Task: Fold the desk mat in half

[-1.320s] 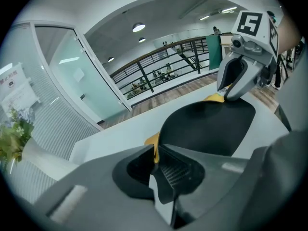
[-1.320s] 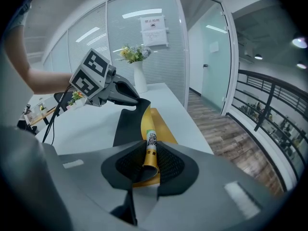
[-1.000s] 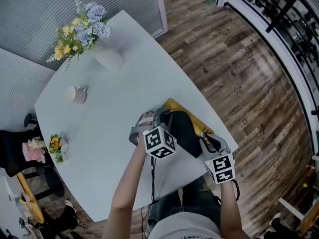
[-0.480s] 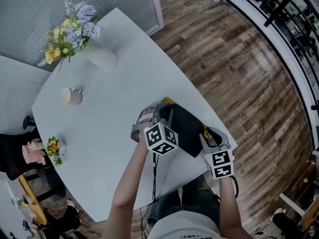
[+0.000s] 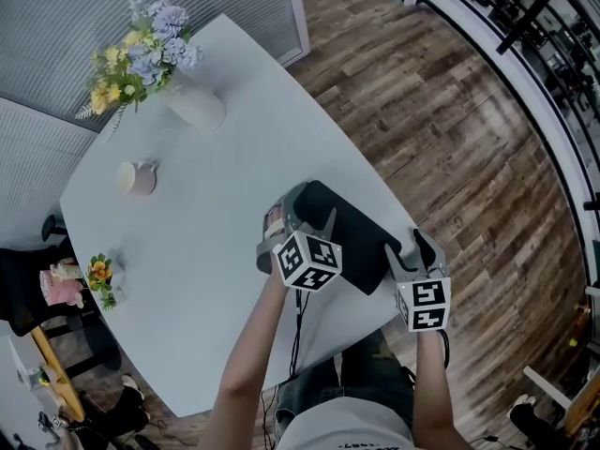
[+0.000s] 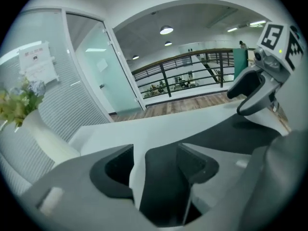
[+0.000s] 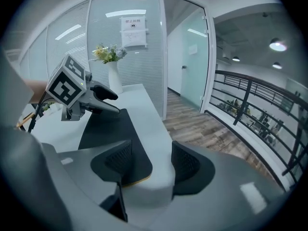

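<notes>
The black desk mat is seen lying on the white worktop near its right edge, dark face up, with a thin yellow rim shown under one corner in the right gripper view. The left gripper is held over the mat's left end with its jaws parted, the dark surface lying in the gap ungripped. The right gripper is likewise released, with the mat's corner placed beneath its left jaw and partly in the gap.

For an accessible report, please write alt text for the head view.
A black desk mat lies near the edge of the white table, with the left gripper and right gripper at its near side. A flower vase and a cup stand farther back.
</notes>
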